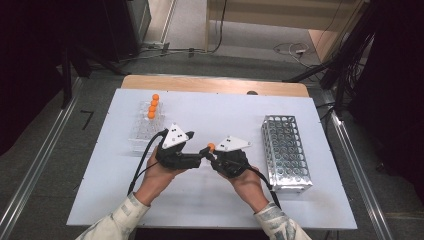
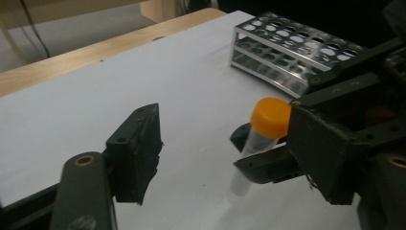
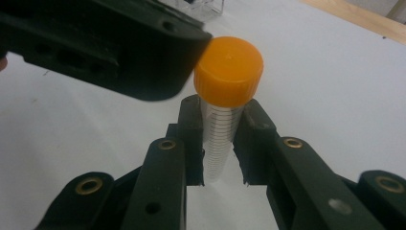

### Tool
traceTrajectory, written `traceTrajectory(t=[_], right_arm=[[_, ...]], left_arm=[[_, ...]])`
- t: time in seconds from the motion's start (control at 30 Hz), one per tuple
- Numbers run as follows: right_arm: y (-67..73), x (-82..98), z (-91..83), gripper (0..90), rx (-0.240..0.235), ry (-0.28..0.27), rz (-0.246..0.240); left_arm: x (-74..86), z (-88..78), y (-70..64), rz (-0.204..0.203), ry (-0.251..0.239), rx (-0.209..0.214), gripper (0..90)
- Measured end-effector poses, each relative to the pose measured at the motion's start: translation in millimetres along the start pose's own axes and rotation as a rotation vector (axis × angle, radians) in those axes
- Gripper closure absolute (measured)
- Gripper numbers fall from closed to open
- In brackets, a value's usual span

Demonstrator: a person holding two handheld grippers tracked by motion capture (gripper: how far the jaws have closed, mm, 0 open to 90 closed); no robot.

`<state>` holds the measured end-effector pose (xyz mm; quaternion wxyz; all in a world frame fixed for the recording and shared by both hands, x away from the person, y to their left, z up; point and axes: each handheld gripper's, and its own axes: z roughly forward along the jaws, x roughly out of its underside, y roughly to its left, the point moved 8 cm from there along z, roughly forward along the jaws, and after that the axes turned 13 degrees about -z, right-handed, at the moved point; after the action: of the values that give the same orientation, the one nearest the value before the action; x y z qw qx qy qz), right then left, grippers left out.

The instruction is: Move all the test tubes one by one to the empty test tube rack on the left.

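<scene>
Two hand-held grippers meeting over a capped tube at the middle of a white table.

From left to right in the high view: a clear rack (image 1: 146, 126) carrying a row of orange-capped tubes (image 1: 152, 106) stands on the table (image 1: 210, 200); the left gripper (image 1: 199, 159), held in the person's left hand (image 1: 159, 172), points rightward with its jaws spread wide, one jaw lying just beside the cap as seen in the left gripper view; the tube (image 3: 219, 139), clear with fine graduation lines and an orange cap (image 3: 229, 71), is raised above the table between the two tools; the right gripper (image 3: 219, 143) pinches the tube's body just below the cap, jaws pressed against it on both sides; a metal rack (image 1: 286, 150) with many round holes stands near the table's right edge.
</scene>
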<state>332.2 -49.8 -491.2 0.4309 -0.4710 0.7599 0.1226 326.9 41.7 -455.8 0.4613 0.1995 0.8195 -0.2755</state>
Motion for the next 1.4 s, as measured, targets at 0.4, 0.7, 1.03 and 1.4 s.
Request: traceTrajectory(t=[0.4, 0.7, 1.03, 1.4], right_arm=[[9.6, -0.8, 3.5, 72.0, -0.024, 0.007, -0.014], [10.7, -0.5, 4.0, 72.0, -0.030, 0.008, -0.010], [11.6, -2.1, 1.9, 48.6, -0.055, -0.001, 0.004], [0.7, 5.8, -3.3, 17.5, -0.024, 0.047, 0.040]], left_arm=[[11.3, 7.3, -10.4, 0.054, 0.018, 0.059, 64.2], [13.0, 8.1, -11.0, 0.042, 0.035, 0.077, 68.7], [8.6, 4.1, -5.3, 0.025, 0.026, 0.066, 69.9], [-17.6, -23.1, 31.5, -0.089, -0.057, 0.006, 69.8]])
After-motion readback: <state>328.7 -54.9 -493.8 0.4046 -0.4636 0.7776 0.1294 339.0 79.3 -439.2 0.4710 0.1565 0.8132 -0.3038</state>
